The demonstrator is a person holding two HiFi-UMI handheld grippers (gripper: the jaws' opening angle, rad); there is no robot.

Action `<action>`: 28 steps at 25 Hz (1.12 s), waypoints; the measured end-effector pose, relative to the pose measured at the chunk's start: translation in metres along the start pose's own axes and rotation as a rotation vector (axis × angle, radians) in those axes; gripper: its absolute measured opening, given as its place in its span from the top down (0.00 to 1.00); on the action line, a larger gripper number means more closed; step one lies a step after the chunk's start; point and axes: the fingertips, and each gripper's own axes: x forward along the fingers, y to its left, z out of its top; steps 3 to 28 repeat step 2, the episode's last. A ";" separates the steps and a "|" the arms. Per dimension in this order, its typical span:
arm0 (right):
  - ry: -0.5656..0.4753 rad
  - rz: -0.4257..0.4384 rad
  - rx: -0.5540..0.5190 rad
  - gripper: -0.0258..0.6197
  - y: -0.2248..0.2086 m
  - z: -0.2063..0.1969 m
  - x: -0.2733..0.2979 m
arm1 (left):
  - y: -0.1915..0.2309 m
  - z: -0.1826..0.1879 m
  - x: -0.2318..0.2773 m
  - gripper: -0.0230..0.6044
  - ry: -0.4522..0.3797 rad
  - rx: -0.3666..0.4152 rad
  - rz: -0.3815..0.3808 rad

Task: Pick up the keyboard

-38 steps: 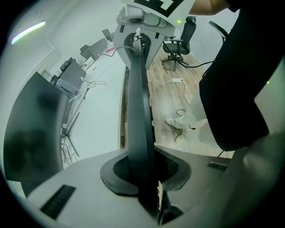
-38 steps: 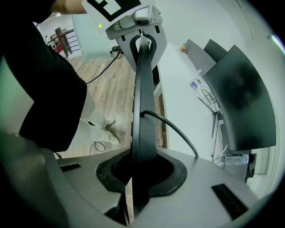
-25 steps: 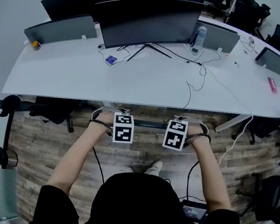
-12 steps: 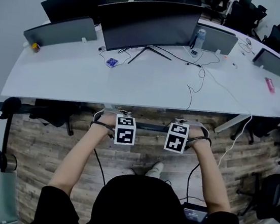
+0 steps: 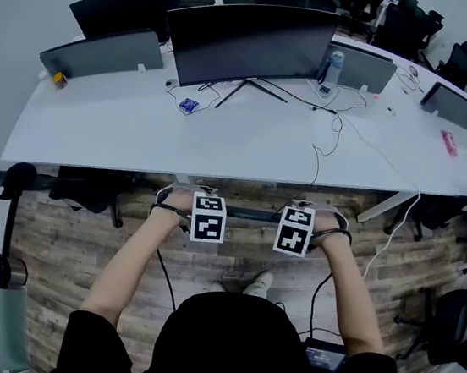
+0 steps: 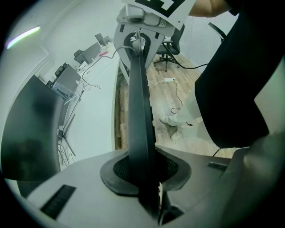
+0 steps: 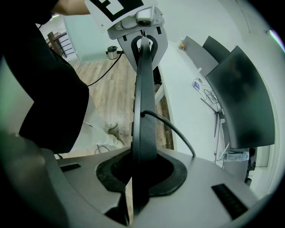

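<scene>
The keyboard (image 5: 252, 213) is a thin black slab held level in the air over the wooden floor, just in front of the white table (image 5: 248, 136). My left gripper (image 5: 206, 217) is shut on its left end and my right gripper (image 5: 294, 229) on its right end; both point steeply down. In the left gripper view the keyboard (image 6: 139, 111) runs edge-on from my left gripper (image 6: 144, 178) up to the other gripper. The right gripper view shows the same edge of the keyboard (image 7: 144, 107) in my right gripper (image 7: 140, 173). A black cable (image 7: 176, 131) leaves the keyboard toward the table.
A large curved monitor (image 5: 248, 43) stands at the table's back, with a water bottle (image 5: 334, 67), a small blue item (image 5: 188, 105) and loose cables (image 5: 331, 126). Office chairs (image 5: 88, 188) stand under and around the table. A shoe (image 5: 259, 280) shows on the floor below.
</scene>
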 end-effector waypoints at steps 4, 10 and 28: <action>0.000 -0.003 0.001 0.85 0.000 0.001 -0.001 | 0.000 -0.001 0.000 0.83 0.001 0.003 0.001; 0.000 -0.003 0.001 0.85 0.000 0.001 -0.001 | 0.000 -0.001 0.000 0.83 0.001 0.003 0.001; 0.000 -0.003 0.001 0.85 0.000 0.001 -0.001 | 0.000 -0.001 0.000 0.83 0.001 0.003 0.001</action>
